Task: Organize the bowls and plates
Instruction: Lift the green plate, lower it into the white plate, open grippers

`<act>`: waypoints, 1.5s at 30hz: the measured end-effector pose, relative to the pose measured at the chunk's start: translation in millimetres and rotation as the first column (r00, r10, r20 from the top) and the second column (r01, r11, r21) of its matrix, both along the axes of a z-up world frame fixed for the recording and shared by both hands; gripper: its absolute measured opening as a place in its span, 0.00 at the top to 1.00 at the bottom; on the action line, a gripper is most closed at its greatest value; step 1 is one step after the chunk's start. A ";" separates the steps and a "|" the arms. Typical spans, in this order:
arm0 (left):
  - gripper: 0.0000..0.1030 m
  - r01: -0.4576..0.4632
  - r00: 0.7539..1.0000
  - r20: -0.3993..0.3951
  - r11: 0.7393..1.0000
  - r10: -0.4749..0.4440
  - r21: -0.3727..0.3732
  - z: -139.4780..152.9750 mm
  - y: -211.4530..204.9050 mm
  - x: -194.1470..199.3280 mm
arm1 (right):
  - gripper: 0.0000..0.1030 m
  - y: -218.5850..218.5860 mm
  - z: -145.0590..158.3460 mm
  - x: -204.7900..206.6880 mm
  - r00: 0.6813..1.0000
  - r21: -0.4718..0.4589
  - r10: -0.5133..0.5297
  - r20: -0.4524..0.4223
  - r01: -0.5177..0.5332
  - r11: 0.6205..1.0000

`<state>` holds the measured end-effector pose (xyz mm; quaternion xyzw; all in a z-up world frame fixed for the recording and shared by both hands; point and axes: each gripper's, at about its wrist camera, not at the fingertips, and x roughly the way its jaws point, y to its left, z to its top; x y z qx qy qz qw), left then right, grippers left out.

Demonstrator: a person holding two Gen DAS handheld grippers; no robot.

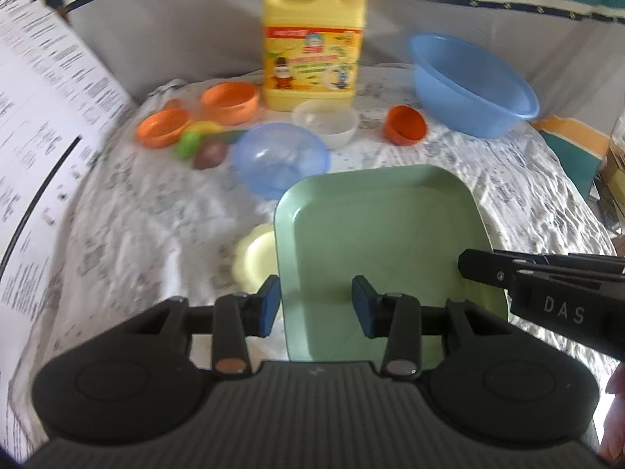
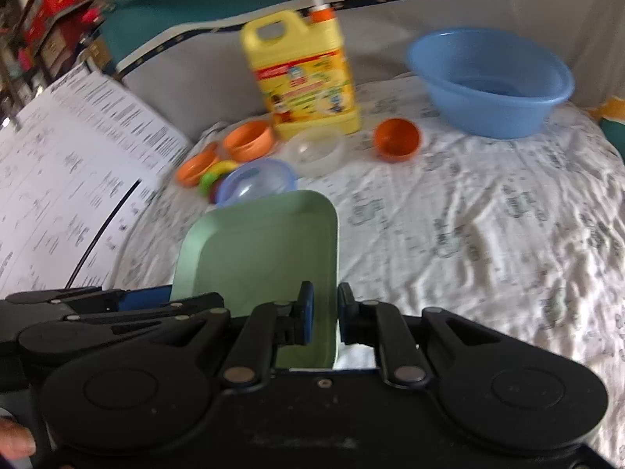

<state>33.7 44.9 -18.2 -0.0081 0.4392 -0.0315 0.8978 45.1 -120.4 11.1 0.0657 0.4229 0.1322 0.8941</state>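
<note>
Green plastic plate (image 1: 375, 242), square with rounded corners, lies nearest to me and is the item in hand. My right tool (image 2: 324, 312) grips its right rim: one pad sits inside the plate, the other outside, and the rim stands between them, the jaws drawn close on it. I judge that a firm grasp, with the plate tilted up off the cloth on that side. My left tool (image 1: 316, 305) is released, jaws spread wide; its left pad is off the plate's left edge and its right pad is over the plate floor, so the near left rim runs up between them but is not pinched. The plate extends straight away from both tools. A pale yellow dish (image 1: 256, 258) lies partly under the plate's left edge. Farther on, across the cloth-covered surface (image 2: 488, 234), stands a clear blue bowl (image 1: 282, 159), then a white bowl (image 1: 326, 122), two orange bowls (image 1: 232, 101) and an orange cup (image 1: 405, 124). Farthest are the yellow detergent jug (image 1: 312, 43) and blue basin (image 1: 472, 86). The right tool governs where the plate goes next.
</note>
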 end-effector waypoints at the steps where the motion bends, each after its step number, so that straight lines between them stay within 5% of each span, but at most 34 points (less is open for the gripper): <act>1: 0.62 -0.011 1.000 0.001 1.000 0.011 -0.005 0.5 6.5 -3.5 | 0.86 7.0 0.6 -1.9 1.000 -0.006 0.016 -0.003 -0.016 1.000; 22: 0.62 -0.189 0.982 -0.034 0.982 0.188 -0.020 -19.1 135.3 -84.4 | 0.86 141.4 -25.1 -37.1 0.948 -0.052 0.276 -0.156 -0.287 0.956; 45: 0.62 -0.153 0.981 -0.122 0.988 0.148 -0.033 -59.5 145.3 -80.1 | 0.86 152.0 -57.5 -40.4 0.926 -0.084 0.265 -0.268 -0.296 0.951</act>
